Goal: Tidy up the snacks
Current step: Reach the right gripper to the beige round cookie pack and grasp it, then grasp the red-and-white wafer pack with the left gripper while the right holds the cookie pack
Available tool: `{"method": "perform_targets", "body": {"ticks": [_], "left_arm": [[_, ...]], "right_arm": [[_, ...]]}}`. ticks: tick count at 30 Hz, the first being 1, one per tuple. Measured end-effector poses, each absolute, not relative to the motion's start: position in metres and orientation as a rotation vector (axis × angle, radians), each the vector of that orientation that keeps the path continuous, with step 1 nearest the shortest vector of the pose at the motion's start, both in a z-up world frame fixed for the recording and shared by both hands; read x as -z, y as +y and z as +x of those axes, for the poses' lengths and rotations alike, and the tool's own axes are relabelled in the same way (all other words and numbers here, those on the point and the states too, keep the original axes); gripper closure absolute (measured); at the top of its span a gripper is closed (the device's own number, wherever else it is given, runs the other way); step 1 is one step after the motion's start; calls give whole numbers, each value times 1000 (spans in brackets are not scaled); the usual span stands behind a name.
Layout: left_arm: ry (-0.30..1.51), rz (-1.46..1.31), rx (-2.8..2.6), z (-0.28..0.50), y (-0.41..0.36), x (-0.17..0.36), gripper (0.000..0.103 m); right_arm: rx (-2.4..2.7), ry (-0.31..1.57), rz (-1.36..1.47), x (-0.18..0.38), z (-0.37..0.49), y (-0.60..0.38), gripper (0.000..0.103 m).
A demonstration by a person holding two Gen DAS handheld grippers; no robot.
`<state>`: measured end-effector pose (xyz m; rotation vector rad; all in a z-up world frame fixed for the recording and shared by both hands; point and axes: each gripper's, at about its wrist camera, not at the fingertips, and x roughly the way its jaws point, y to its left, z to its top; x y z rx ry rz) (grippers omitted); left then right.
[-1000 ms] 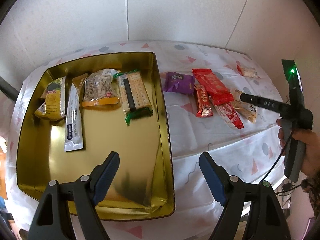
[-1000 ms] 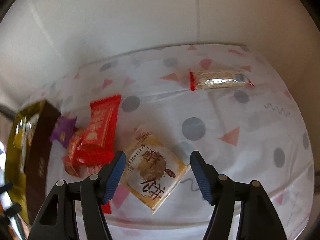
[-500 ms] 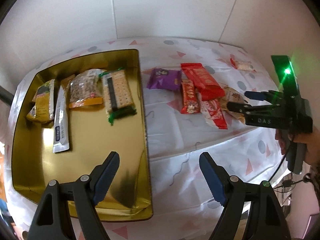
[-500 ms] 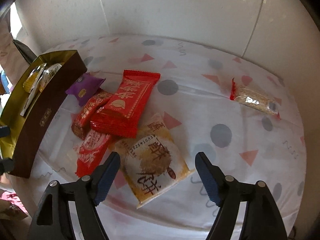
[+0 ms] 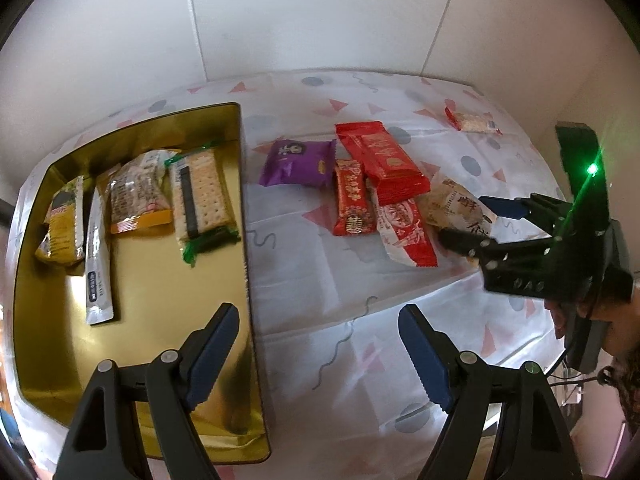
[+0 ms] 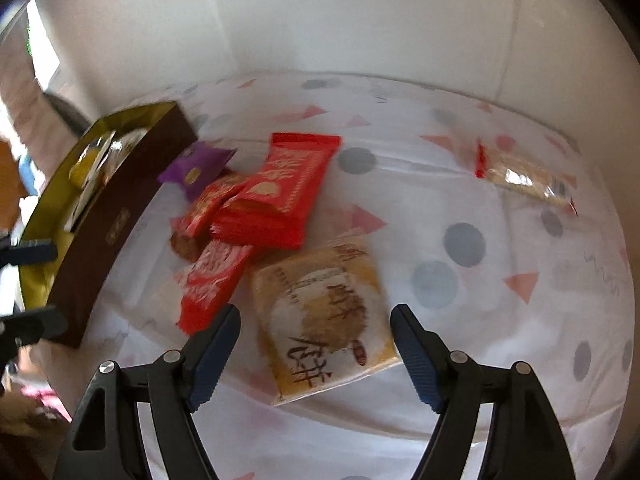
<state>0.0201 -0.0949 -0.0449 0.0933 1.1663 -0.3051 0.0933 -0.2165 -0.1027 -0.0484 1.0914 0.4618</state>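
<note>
A gold tin (image 5: pixel 132 280) holds several snack packets at its far end. It shows in the right wrist view (image 6: pixel 100 216) at the left. On the cloth lie a purple packet (image 5: pixel 298 163), a large red packet (image 5: pixel 384 162), two smaller red packets (image 5: pixel 352 204), a beige pastry packet (image 6: pixel 324 316) and a clear wafer packet (image 6: pixel 524 178). My right gripper (image 6: pixel 316 348) is open, its fingers on either side of the beige pastry packet (image 5: pixel 454 204), close above it. It also shows in the left wrist view (image 5: pixel 476 220). My left gripper (image 5: pixel 320 352) is open and empty above the tin's right edge.
A white cloth with pink triangles and grey dots (image 5: pixel 320 280) covers the table. White walls stand close behind. The table's front edge (image 5: pixel 500 352) drops off at the lower right.
My right gripper has come down closer over the beige pastry packet, still open. My left gripper has shifted a little right of the tin. No packet has moved.
</note>
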Motion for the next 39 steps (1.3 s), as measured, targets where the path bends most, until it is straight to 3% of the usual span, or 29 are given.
{"method": "perform_targets", "body": {"ticks": [2,5,18,26,31,32,33,39], "left_arm": [[1167,101,313,21,-98,45,21],[1173,111,321,24,-103,47,21],[1146,171,397,49,-152,42,18],[1265,164,380,79,-183,82,19],[1209,247,399,82,-201,93,32],[1202,261,403,82,-202,95,38],[1205,267,414,83,-203,98,54],[1190,262,451,76,-204,99,57]], "right_arm": [[-425,1097,-111,107,92,-211,25],[-387,1083,-102,112,90,-214,41],[-108,1006,257,119,65,-281,41],[-86,996,255,117,51,-281,41],[-86,997,255,118,54,-277,41],[-87,998,253,118,53,-278,41],[-88,999,252,119,53,-277,41],[-92,1002,257,120,56,-278,41]]}}
